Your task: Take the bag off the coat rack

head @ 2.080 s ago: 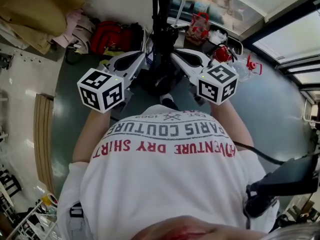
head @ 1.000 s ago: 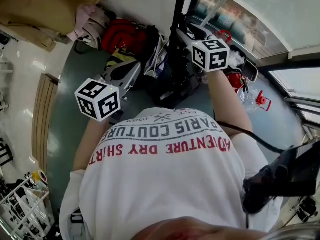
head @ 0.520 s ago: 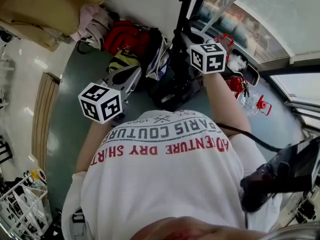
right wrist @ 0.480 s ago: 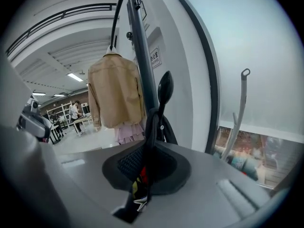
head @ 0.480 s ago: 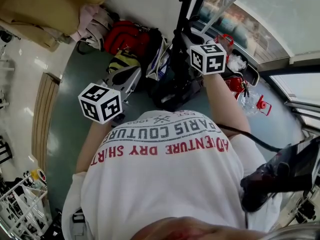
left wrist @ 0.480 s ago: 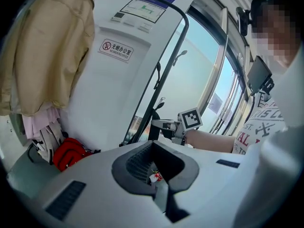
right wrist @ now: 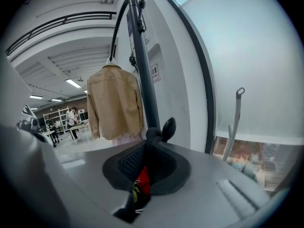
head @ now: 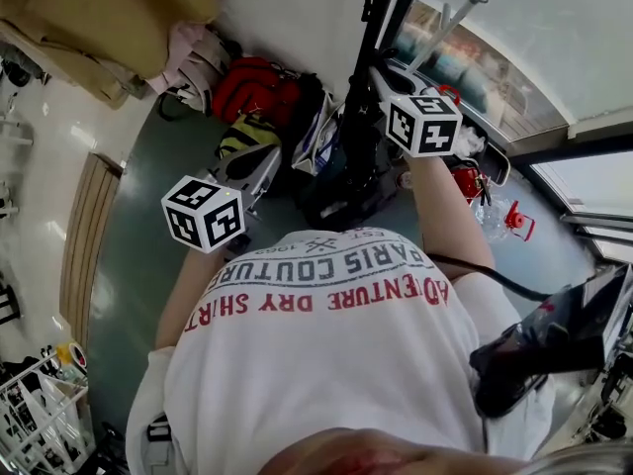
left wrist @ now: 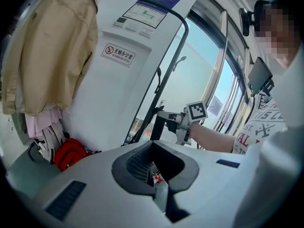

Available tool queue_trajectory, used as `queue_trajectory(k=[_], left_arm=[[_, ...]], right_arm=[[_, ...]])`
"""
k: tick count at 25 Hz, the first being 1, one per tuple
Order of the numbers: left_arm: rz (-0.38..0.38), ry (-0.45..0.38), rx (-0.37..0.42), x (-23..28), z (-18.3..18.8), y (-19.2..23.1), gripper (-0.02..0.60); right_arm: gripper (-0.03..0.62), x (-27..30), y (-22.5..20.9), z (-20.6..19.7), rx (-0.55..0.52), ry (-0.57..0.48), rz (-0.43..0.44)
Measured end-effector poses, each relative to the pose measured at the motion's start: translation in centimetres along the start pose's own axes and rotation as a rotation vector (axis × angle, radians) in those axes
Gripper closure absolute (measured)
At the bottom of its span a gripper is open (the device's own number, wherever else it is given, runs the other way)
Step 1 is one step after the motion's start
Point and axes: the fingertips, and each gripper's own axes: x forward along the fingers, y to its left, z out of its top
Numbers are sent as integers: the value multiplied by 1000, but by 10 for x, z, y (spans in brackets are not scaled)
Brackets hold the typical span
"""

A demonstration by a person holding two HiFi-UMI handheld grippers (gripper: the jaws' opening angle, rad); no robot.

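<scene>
The black coat rack pole stands in front of me, and a black bag hangs low against it. My right gripper is up at the pole. In the right gripper view its jaws have just closed and are shut on the bag's black strap, which loops at a rounded hook peg. My left gripper hangs lower and to the left, away from the bag. Its jaws are shut with nothing held. The right gripper also shows in the left gripper view.
A beige jacket hangs on a neighbouring hook, with pink clothing below it. A red bag and other bags lie at the foot of the rack. A white wall and a window are close behind. A wooden bench is at the left.
About two seconds ago both grippers were low, side by side. The right one has since risen to the rack pole and stays there. The left gripper has barely moved.
</scene>
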Motion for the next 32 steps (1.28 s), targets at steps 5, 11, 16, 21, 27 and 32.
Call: queue_trajectory(k=[5, 11, 16, 21, 27, 32], left_arm=[[15, -25, -10, -14, 0, 2, 580], [-6, -44, -4, -22, 5, -9, 580], [-22, -41, 4, -22, 5, -17, 580], [-41, -28, 1, -20, -1, -20, 580], [-54, -3, 0, -31, -16, -30, 580], [-93, -7, 31, -57, -28, -48, 580]], right_arm=[[584, -27, 5, 51, -31, -118, -7], [583, -90, -1, 111, -6, -285, -15], [583, -120, 15, 96, 14, -291, 19], [583, -120, 26, 35, 88, -192, 26], [583, -133, 39, -25, 139, -97, 14], [583, -164, 78, -37, 112, -112, 11]])
